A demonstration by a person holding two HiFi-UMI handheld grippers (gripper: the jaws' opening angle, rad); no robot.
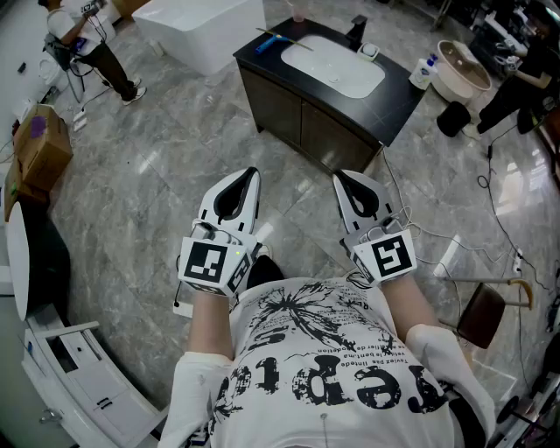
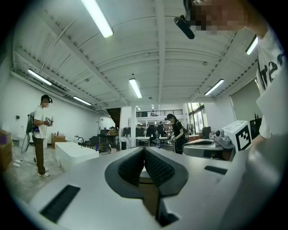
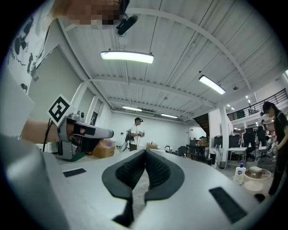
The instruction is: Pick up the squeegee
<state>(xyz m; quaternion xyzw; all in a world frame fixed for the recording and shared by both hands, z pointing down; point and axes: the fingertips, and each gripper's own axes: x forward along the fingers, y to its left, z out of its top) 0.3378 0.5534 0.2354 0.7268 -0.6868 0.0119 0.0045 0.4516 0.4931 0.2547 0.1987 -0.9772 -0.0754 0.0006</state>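
Both grippers are held level in front of my chest, over the grey marble floor. My left gripper [image 1: 249, 175] [image 2: 144, 150] is shut with nothing between its pads. My right gripper [image 1: 343, 179] [image 3: 145, 152] is also shut and empty. Well ahead of them stands a dark vanity cabinet [image 1: 297, 109] with a white sink basin [image 1: 332, 66]. A thin, long tool with a blue end [image 1: 278, 38] lies on the counter's left end; it may be the squeegee. Neither gripper is near it.
A white bathtub [image 1: 206, 26] stands behind the cabinet on the left, and a person [image 1: 87, 48] beside it. A soap bottle [image 1: 423, 72] and a round basin [image 1: 464, 70] are at the right. Cables [image 1: 420, 229] trail over the floor. A cardboard box [image 1: 39, 144] sits far left.
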